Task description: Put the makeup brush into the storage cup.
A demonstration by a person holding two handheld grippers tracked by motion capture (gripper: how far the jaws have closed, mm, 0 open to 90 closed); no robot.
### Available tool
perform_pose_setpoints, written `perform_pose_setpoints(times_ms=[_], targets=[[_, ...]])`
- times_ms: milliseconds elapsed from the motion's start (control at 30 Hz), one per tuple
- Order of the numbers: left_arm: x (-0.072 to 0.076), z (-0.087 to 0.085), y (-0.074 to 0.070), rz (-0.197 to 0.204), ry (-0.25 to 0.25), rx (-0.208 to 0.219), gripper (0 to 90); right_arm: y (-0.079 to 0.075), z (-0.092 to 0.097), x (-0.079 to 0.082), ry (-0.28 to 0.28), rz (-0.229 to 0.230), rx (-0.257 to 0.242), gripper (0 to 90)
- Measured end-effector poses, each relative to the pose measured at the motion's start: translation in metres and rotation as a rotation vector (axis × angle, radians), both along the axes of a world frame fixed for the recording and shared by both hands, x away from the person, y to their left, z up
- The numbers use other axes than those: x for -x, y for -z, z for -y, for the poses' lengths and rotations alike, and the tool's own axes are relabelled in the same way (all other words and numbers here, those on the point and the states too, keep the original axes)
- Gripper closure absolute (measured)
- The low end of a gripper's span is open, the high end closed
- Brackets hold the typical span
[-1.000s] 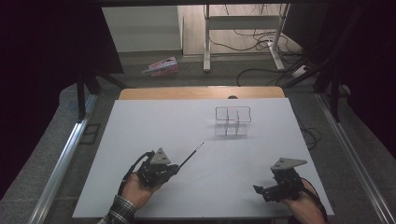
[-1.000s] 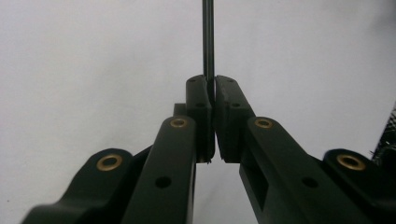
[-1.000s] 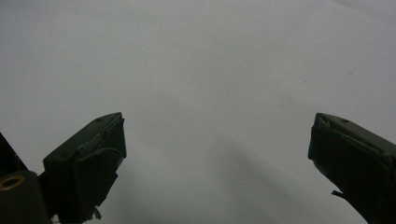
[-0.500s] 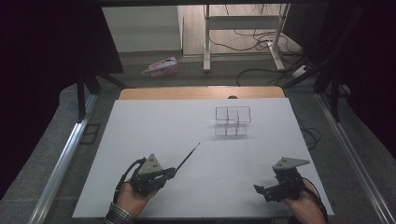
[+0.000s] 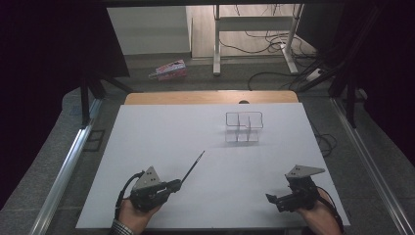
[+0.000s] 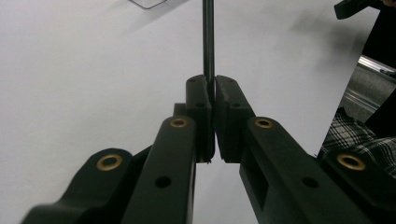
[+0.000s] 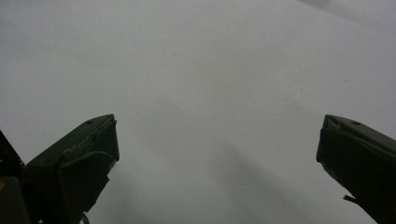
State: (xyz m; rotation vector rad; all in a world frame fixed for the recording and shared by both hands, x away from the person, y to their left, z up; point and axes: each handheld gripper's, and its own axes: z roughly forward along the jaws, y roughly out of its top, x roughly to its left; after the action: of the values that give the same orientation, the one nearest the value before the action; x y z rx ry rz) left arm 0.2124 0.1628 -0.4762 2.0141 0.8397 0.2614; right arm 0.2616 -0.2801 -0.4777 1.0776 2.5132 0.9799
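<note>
Between my left claw [image 5: 177, 184] pads sits a thin dark rod [image 5: 194, 167], pinched tight at its near end, so that claw is clenched on it. From there the rod runs forward and to the right, low over the white bench [image 5: 161, 132], tip pointing roughly toward a small clear divided holder [image 5: 243, 127] standing well apart near the far side. My right claw [image 5: 272, 199] hangs at the near right corner, jaws spread wide with nothing but bare bench between them. Past the bench edge there's a pink packet [image 5: 169, 69] lying on the floor.
</note>
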Motion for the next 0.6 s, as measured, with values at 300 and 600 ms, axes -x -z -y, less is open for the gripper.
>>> perform_pose_setpoints(times_ms=[300,600], targets=[[0.0011,0.0004,0.0005,0.003,0.027,0.048,85.4,-0.0002,-0.0002,0.0004,-0.02,0.017,-0.014,0.0],[0.0008,0.0035,0.0006,0.022,0.052,0.063,85.3,-0.0068,-0.0027,0.003,-0.04,0.048,-0.114,0.0]])
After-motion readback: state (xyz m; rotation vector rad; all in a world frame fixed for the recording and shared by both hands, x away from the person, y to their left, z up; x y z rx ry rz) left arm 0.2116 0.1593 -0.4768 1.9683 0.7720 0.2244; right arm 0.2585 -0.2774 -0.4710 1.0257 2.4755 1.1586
